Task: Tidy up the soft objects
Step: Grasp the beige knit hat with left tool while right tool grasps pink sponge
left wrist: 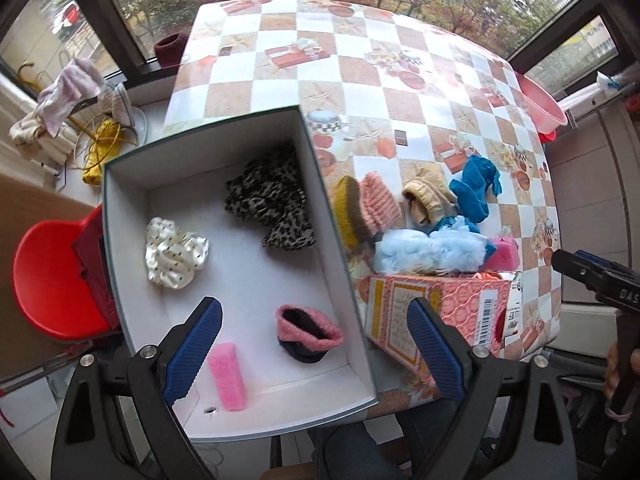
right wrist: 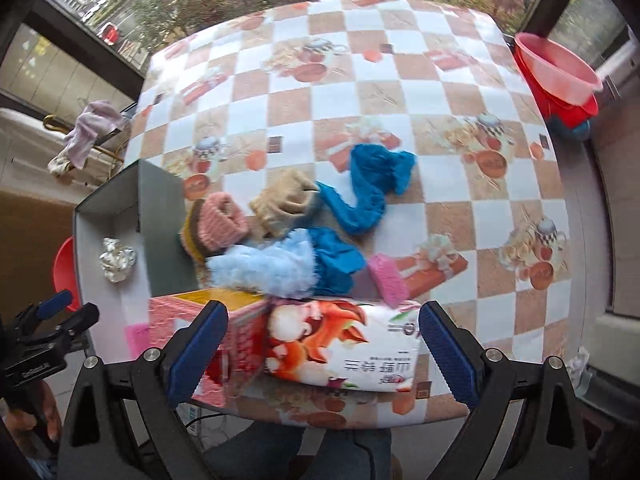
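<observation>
A checkered table (left wrist: pixel 360 80) is seen under both cameras. At its near left corner an open white-lined box (left wrist: pixel 132 208) is set, overhanging the edge. Just right of the box a pink carton (left wrist: pixel 440 304) is lying, with a printed tissue pack (right wrist: pixel 344 348) touching its right side.

Inside the box: a leopard-print cloth (left wrist: pixel 268 204) toward the far right wall, a cream dotted scrunchie (left wrist: pixel 174 254) near the left wall, a pink-rimmed dark knit piece (left wrist: pixel 308 332) at the near right, a pink sponge (left wrist: pixel 227 376) near the front wall. The four are kept apart from each other.

A pile of soft items is heaped on the table behind the carton: a blue cloth (right wrist: pixel 368 192), a light blue fluffy piece (right wrist: pixel 264 268), a pink knit cuff (right wrist: pixel 220 216) over a yellow piece (left wrist: pixel 345 208), a beige knit item (right wrist: pixel 284 200), a second pink sponge (right wrist: pixel 388 280).

The left gripper (left wrist: pixel 316 356) is held above the box's near end, jaws spread wide, nothing between them; the knit piece and sponge are framed between its fingers. The right gripper (right wrist: pixel 320 352) is held wide apart and empty above the carton and tissue pack, the pile lying just beyond its fingertips.
</observation>
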`<control>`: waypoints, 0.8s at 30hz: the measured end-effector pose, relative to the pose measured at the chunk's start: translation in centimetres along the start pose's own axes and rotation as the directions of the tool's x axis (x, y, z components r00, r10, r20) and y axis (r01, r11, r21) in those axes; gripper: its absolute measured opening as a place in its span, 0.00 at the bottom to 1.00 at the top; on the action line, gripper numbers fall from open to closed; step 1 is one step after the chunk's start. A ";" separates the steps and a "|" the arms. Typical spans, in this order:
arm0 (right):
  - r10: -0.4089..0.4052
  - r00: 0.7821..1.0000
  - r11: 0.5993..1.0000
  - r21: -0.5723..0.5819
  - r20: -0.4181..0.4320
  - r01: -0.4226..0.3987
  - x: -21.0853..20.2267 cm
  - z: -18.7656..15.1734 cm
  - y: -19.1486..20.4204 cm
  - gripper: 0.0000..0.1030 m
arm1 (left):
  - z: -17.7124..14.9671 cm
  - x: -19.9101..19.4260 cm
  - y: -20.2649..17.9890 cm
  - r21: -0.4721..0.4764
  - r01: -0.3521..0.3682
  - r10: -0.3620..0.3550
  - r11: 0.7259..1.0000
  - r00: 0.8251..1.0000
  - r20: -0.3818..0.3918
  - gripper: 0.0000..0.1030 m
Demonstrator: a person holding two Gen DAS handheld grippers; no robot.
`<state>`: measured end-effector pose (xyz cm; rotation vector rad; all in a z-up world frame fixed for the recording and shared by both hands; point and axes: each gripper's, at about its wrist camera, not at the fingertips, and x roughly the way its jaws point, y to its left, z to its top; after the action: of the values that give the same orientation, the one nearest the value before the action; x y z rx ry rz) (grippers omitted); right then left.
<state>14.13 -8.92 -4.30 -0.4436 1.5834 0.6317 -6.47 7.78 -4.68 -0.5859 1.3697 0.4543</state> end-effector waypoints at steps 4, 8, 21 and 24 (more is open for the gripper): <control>-0.008 0.998 0.998 0.061 -0.055 0.011 2.2 0.1 -4.0 0.94 | 3.2 0.9 -3.9 0.093 -0.013 0.015 0.996 1.000 -0.016 0.92; -0.001 0.994 0.998 0.059 -0.113 0.007 5.2 0.4 -5.2 0.94 | 6.6 2.9 -7.6 0.190 -0.047 0.057 0.981 0.997 -0.047 0.92; -0.117 0.974 0.991 0.040 -0.196 0.127 11.8 2.8 -11.3 0.94 | 11.5 14.4 -14.7 0.393 -0.112 0.220 0.913 0.946 -0.240 0.92; -0.096 0.980 0.980 0.154 -0.172 0.123 11.0 2.8 -15.2 0.94 | 11.7 15.8 -15.1 0.395 -0.091 0.212 0.914 0.938 -0.275 0.92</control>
<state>24.50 -17.91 -17.33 -0.4654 1.7388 0.3840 14.32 2.84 -17.31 -0.2356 1.7643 0.2145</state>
